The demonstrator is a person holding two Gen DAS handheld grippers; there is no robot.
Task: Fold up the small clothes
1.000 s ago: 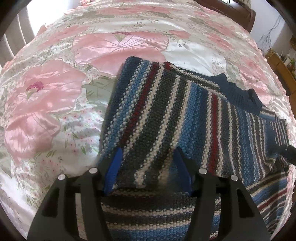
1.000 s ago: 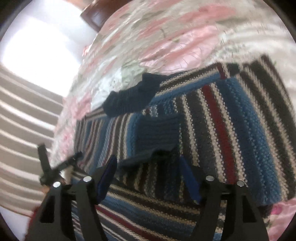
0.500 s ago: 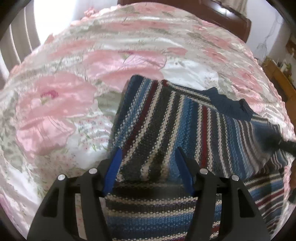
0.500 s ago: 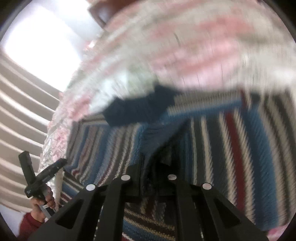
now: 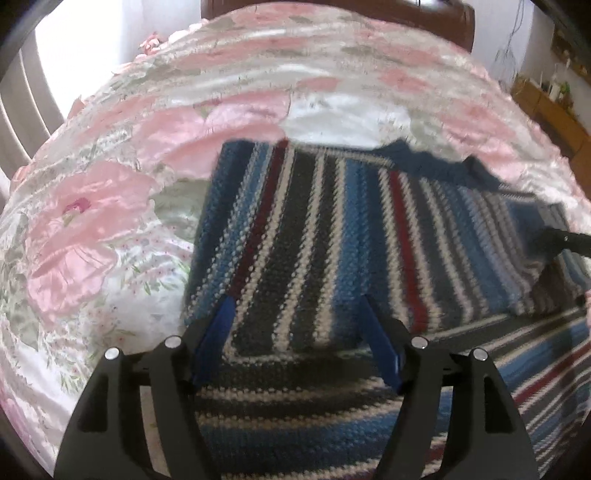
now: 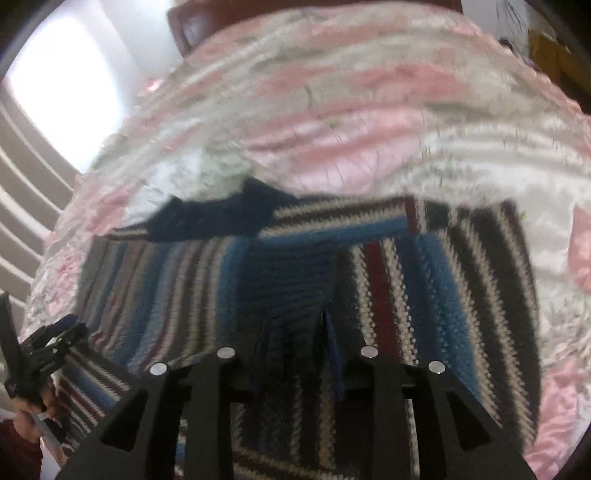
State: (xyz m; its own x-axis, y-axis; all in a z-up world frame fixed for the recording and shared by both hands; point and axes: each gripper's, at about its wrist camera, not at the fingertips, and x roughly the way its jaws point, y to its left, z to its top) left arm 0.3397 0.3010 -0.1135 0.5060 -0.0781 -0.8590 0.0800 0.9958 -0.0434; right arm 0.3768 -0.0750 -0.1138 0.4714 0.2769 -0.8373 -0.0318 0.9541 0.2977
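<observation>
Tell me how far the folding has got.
Done: one side of the sweater already lies folded over its body on the bedspread. In hand: the right gripper is shut on a dark blue knit part; the left gripper hovers open. Left: finishing that fold and the rest.

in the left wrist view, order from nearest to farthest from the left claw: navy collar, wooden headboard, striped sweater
1. striped sweater, right under and ahead of the left claw
2. navy collar, at the sweater's far right edge
3. wooden headboard, beyond the floral bedspread, at top
</observation>
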